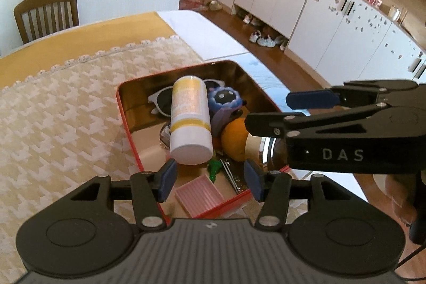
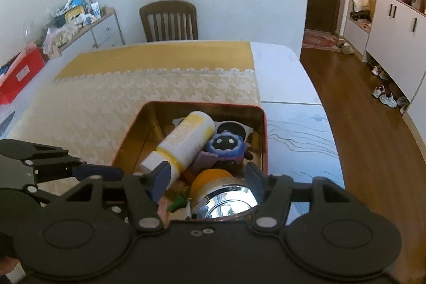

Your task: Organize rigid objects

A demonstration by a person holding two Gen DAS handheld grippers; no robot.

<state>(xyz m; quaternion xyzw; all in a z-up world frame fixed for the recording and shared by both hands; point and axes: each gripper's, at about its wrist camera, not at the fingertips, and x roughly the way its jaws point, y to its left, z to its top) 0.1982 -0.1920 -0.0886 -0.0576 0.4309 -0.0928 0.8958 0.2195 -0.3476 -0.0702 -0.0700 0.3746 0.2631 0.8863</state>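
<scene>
Now we are hovering both tools, left [image 1: 210, 178] and right [image 2: 209, 178], gaping and empty over the tin [image 1: 125, 121], where the bottle [image 1: 189, 121] lies propped on the other things.

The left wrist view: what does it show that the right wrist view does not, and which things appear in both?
Only the left wrist view shows the pink box and nail clippers in the tin's near corner. Only the right wrist view shows the jar's shiny lid and the red box far left. Both show the red tin, bottle, blue plush, sunglasses and chair.
</scene>
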